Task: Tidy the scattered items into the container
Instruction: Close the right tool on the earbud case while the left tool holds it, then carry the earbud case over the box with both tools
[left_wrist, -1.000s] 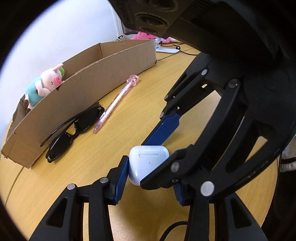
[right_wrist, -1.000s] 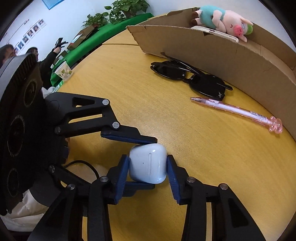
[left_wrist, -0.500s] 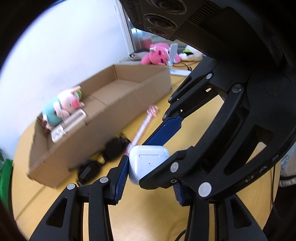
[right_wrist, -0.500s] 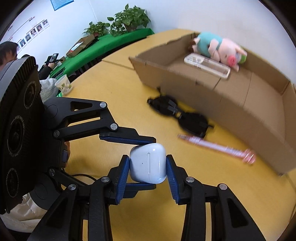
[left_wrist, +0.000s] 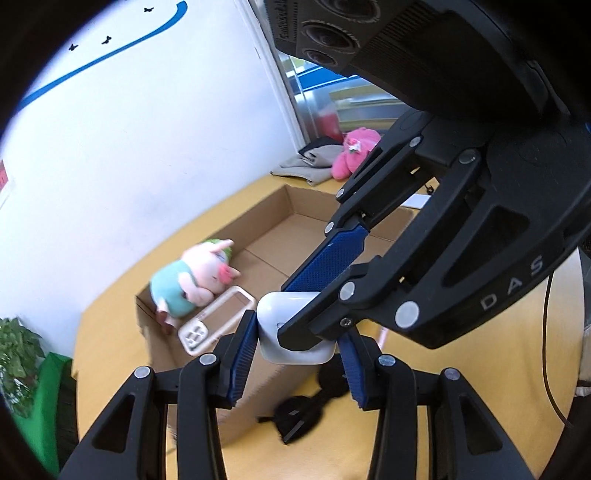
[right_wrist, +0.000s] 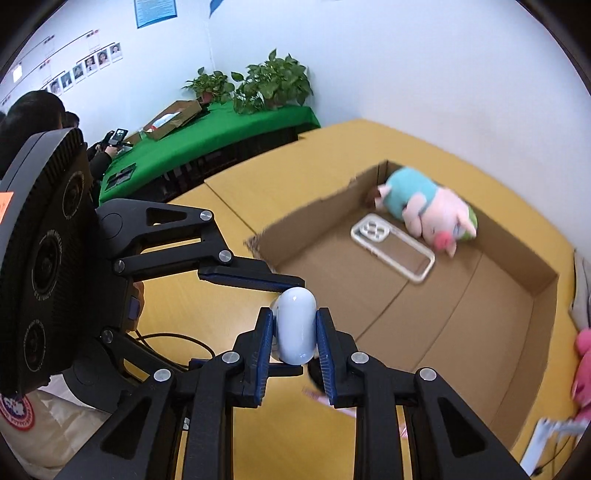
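Both grippers hold one white earbud case (left_wrist: 291, 347), also seen in the right wrist view (right_wrist: 295, 328). My left gripper (left_wrist: 295, 354) and my right gripper (right_wrist: 294, 334) are each shut on it, high above the table near the front wall of the open cardboard box (left_wrist: 314, 210); the box also shows in the right wrist view (right_wrist: 461, 332). Inside the box lie a plush pig (right_wrist: 428, 208) and a clear phone case (right_wrist: 393, 247). Black sunglasses (left_wrist: 306, 406) lie on the table outside the box, below the case. A bit of the pink pen (right_wrist: 314, 394) shows under my right gripper.
The round wooden table (right_wrist: 295, 173) carries the box. A pink plush toy (left_wrist: 352, 153) and folded cloth (left_wrist: 306, 166) lie beyond the box. A green-covered table (right_wrist: 207, 136) with plants, and seated people, are at the left.
Both grippers have lifted the earbud case well above the table and toward the box. The views now look down into the box; the sunglasses and pen have dropped below the fingers.
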